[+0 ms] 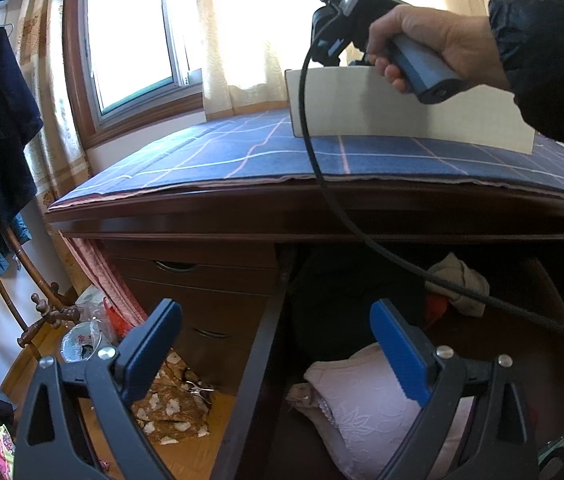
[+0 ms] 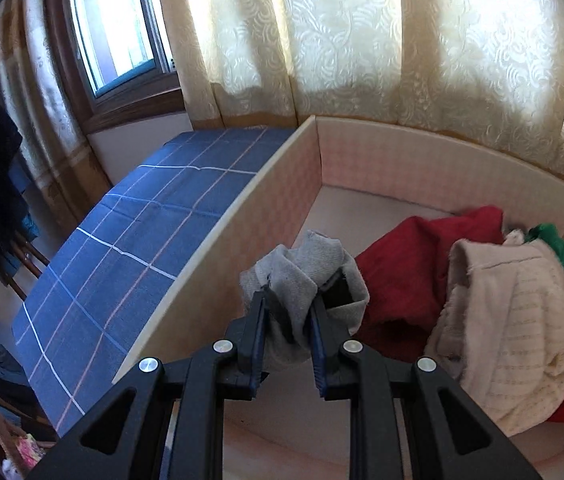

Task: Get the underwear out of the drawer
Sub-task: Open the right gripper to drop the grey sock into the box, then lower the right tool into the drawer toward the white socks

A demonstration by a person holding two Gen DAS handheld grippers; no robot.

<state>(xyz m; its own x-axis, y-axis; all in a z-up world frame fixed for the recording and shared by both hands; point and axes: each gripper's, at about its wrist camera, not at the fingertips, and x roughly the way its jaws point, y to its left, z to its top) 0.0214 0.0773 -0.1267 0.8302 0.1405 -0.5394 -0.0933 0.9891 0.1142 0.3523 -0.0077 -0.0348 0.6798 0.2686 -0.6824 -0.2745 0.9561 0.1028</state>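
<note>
While the right gripper pinches a grey garment between its nearly closed jaws, it holds that piece over the near end of a pale box standing on a blue checked cloth atop the desk. Beyond the held piece, inside the box, lie a red garment, a cream knit one and a green item at the far right, so several pieces appear to have been moved out already. Seen from the left wrist, the left gripper hangs with its jaws wide apart and nothing between them, poised above the open drawer below the desktop. Nearest in that drawer sits a pink lacy garment, with a beige piece and a scrap of red farther back; the dark mass between them may be more clothing, though shadow makes that hard to tell. Higher up in the same view, a hand grips the right tool's handle just above the box, its cable trailing down across the desk front. By this showing the job is partway through: the grey piece has yet to be let go into the box, and at least the pink and beige items remain to be lifted out.
</note>
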